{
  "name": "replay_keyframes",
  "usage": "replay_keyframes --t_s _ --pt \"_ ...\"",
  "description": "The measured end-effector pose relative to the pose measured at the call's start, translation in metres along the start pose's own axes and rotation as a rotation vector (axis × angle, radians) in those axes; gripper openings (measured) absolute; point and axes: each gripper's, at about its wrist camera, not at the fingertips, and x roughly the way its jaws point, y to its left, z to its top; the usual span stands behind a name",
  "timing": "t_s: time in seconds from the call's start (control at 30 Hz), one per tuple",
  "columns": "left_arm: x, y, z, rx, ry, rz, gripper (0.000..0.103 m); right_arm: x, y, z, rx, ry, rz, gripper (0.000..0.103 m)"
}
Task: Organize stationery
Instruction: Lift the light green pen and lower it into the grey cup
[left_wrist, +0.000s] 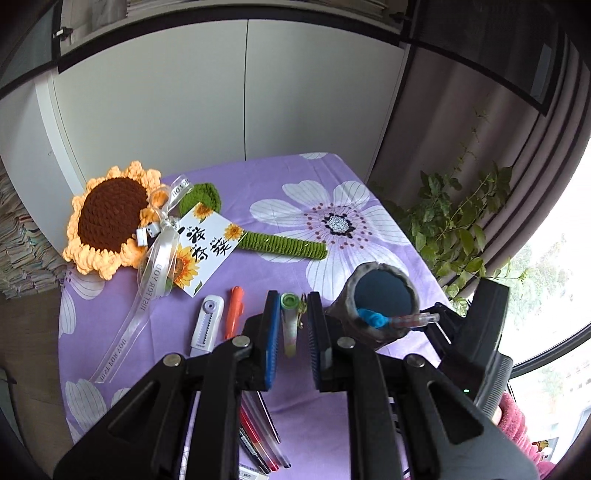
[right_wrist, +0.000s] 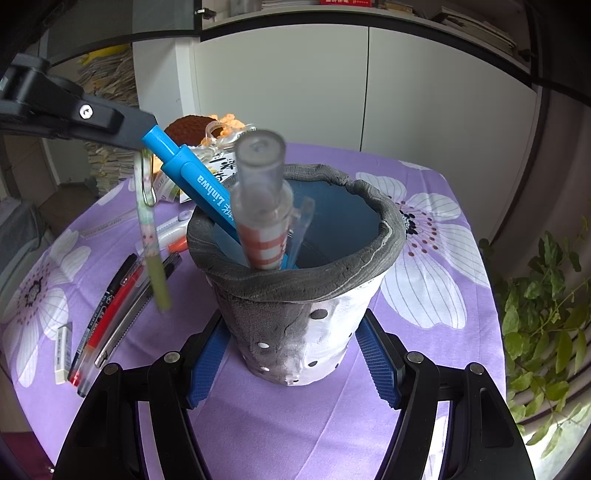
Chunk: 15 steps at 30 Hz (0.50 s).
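Left gripper (left_wrist: 291, 325) is raised above the surface (left_wrist: 258, 192), tilted steeply down, jaws clamped on a green-capped pen (left_wrist: 289, 325). In the left wrist view the pen's long axis runs along the jaws, green cap end away from the camera. In the right wrist view the same pen (right_wrist: 152, 236) hangs nearly vertical from the left gripper tip (right_wrist: 142, 149), lower end blurred, clear of the surface, over its left part. A thin clip or charm on the pen is too small to make out.

Right gripper (right_wrist: 295, 354) angles down, jaws clamped on the lower wall of the pen holder (right_wrist: 306, 295), a grey and white cup with a folded rim and blue inside, standing upright near the right edge of the surface. Only the blue pads show either side; contact points are hidden behind the cup. A pink sleeve (left_wrist: 517, 424) shows behind the right gripper body.

In the holder: a blue pen (right_wrist: 195, 181) leaning up-left, and a clear pen with orange checks (right_wrist: 264, 206), nearly upright; lower ends hidden inside.

Loose on the surface toward the left edge: orange pen (left_wrist: 234, 314), white correction tape (left_wrist: 207, 321), a bundle of red and black pens (right_wrist: 110, 306) lying roughly parallel, partly covered by the left gripper in its own view, and a white eraser (right_wrist: 63, 352). A crochet sunflower (left_wrist: 110, 218) with a card lies at the far left corner, stem pointing right.
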Motion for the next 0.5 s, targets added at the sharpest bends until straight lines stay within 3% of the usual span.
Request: replay_keyframes --t_s 0.3,0.5 --pt "-0.052 -0.028 0.04 0.062 -0.156 -0.018 0.012 0.0 0.001 0.0 -0.002 0.0 -0.002 0.071" --pt "-0.058 -0.055 0.052 0.119 -0.18 -0.046 0.012 0.0 0.001 0.0 0.0 0.0 -0.001 0.071"
